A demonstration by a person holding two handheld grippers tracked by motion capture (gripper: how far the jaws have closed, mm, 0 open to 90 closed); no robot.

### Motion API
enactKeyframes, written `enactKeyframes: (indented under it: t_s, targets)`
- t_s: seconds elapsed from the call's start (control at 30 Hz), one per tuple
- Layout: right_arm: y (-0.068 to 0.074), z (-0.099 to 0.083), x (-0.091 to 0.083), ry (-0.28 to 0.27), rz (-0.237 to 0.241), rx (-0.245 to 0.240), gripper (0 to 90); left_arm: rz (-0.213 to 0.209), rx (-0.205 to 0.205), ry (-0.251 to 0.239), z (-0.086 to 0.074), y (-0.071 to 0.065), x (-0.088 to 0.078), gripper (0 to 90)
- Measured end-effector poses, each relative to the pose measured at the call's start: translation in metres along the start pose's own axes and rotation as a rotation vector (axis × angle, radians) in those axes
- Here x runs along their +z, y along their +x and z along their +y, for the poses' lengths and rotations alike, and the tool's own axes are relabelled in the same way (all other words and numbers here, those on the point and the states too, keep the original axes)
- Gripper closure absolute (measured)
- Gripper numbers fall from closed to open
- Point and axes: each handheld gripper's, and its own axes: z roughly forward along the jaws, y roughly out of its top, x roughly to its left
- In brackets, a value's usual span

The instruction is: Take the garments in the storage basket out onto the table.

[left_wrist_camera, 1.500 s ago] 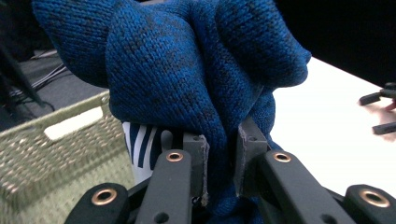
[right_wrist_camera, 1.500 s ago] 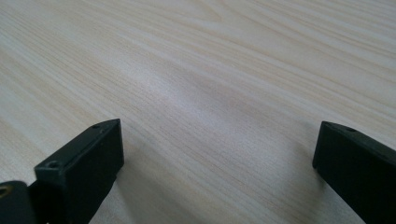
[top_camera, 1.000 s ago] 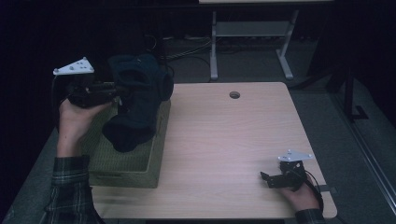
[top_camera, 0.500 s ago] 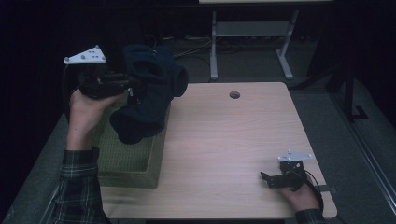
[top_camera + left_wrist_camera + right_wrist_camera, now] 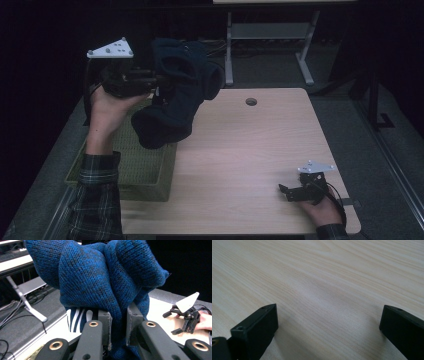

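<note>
Two hand-held grippers are ours, and the left hand-held gripper (image 5: 159, 85) has the action: its jaws are clamped on a thick fold of the dark blue knitted garment (image 5: 175, 100). From the left gripper view we see the knit (image 5: 100, 282) bunched up right in front of the jaws and squeezed tight between the two pads (image 5: 107, 325), with a patch of white-and-blue striped fabric (image 5: 78, 320) peeking out just to the left of them. The garment hangs in the air, off the tip of that hand-held gripper and drooping below it, its lower end dangling over the far right corner of the green basket (image 5: 145, 165), which sits under and behind the left hand (image 5: 107, 107). We cannot tell whether the hanging end touches the basket rim.

Over on the other side, well apart from the garment, our right hand-held gripper (image 5: 289, 191) rests low on the table (image 5: 250, 145) near its close right corner. Its jaws stand wide apart, nothing between them but bare pale wood (image 5: 324, 297) just ahead of the tips.
</note>
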Motion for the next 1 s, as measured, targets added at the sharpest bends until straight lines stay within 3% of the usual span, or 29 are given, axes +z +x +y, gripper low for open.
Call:
enactKeyframes:
  t_s: [0.3,0.63,1.0]
  targets:
    - [0.000,0.000,0.000,0.002,0.000,0.002,1.6,-0.049,0.021,-0.003,0.010,-0.013,0.023,78.2]
    - [0.000,0.000,0.000,-0.001,-0.001,-0.003,1.6,-0.110,0.060,0.035,0.018,-0.032,0.058,78.2]
    - [0.000,0.000,0.000,0.000,0.001,-0.001,1.6,-0.161,0.066,0.061,0.020,-0.049,0.087,78.6]
